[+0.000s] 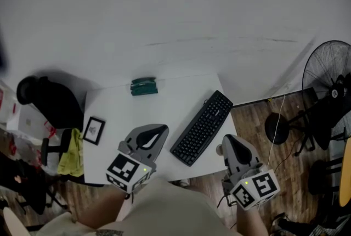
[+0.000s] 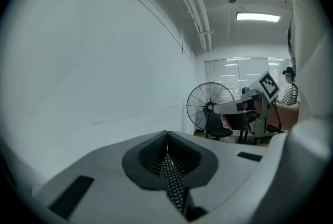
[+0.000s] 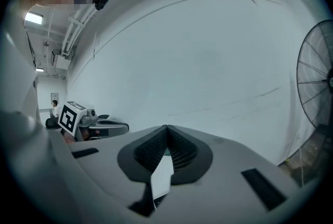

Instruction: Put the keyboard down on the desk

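A black keyboard (image 1: 202, 128) lies flat and slantwise on the right half of the white desk (image 1: 164, 103), its far end near the desk's right edge. My left gripper (image 1: 163, 129) hovers over the desk's front edge just left of the keyboard, jaws shut with nothing between them. In the left gripper view a strip of the keyboard (image 2: 173, 184) shows below the closed left gripper (image 2: 166, 134). My right gripper (image 1: 226, 139) sits off the desk's front right corner, right of the keyboard, shut and holding nothing. In its own view the right gripper (image 3: 166, 128) has its jaws meeting over the desk (image 3: 163, 176).
A green object (image 1: 144, 86) rests at the desk's back edge, and a small framed picture (image 1: 94, 130) lies at its left side. A black chair (image 1: 46, 97) with a yellow cloth (image 1: 71, 152) stands to the left. A standing fan (image 1: 329, 73) is on the wooden floor at right.
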`<act>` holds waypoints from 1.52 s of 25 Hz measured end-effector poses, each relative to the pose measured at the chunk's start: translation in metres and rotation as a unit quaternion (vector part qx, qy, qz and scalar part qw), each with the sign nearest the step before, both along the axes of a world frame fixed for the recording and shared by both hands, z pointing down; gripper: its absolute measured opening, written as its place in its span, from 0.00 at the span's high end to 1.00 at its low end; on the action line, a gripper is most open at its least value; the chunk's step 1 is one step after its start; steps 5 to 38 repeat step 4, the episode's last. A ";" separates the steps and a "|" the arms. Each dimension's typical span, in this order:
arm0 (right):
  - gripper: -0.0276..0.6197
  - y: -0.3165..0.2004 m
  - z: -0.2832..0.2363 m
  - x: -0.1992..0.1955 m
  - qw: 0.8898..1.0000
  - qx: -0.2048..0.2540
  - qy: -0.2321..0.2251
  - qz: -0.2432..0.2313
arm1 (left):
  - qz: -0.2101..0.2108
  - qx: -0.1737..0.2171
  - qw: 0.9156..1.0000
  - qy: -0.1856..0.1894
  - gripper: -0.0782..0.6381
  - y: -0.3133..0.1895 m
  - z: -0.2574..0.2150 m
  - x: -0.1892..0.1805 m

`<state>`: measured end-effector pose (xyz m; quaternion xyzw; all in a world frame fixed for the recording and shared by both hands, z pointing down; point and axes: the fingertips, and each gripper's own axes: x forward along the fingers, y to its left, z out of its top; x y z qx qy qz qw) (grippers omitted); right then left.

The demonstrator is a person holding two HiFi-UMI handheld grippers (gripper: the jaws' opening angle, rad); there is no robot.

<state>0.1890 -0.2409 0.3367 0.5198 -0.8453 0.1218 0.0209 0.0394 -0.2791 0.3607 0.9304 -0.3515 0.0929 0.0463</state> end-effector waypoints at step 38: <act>0.92 -0.002 0.002 0.001 1.000 -0.002 0.003 0.003 | -0.002 -0.010 1.000 0.002 0.86 -0.001 0.001 0.000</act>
